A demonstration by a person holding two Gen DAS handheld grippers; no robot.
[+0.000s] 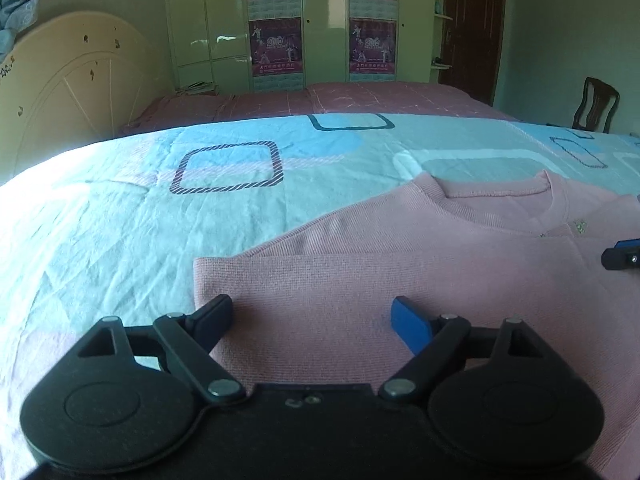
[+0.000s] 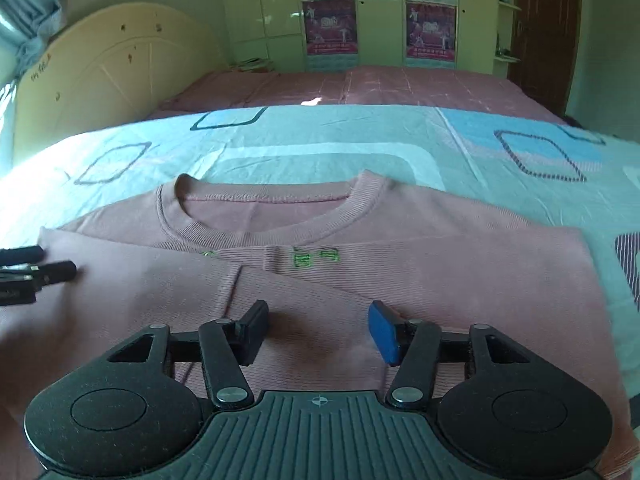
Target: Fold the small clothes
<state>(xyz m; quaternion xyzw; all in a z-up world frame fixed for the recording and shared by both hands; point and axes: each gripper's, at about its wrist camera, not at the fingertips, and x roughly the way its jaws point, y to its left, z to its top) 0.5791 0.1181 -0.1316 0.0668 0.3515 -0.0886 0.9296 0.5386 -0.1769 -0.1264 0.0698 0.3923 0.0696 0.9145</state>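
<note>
A pink knit sweater (image 1: 400, 240) (image 2: 420, 248) lies flat on the bed, collar (image 2: 272, 216) at the far side, with a fold of its fabric laid over the chest up to a small green embroidery (image 2: 316, 258). My left gripper (image 1: 312, 306) stands wide open just above the folded layer near its left corner, nothing between its fingers. My right gripper (image 2: 319, 310) is partly open over the middle of the sweater, its pads clear of the cloth. The left gripper's fingers (image 2: 40, 270) show at the left edge of the right wrist view.
A light blue sheet (image 1: 160, 220) with square patterns covers the bed. A cream headboard (image 1: 60, 92) stands at the left. Behind are a second bed with a pink cover (image 1: 360, 98), a green wardrobe (image 1: 208, 20) and a dark chair (image 1: 596, 104).
</note>
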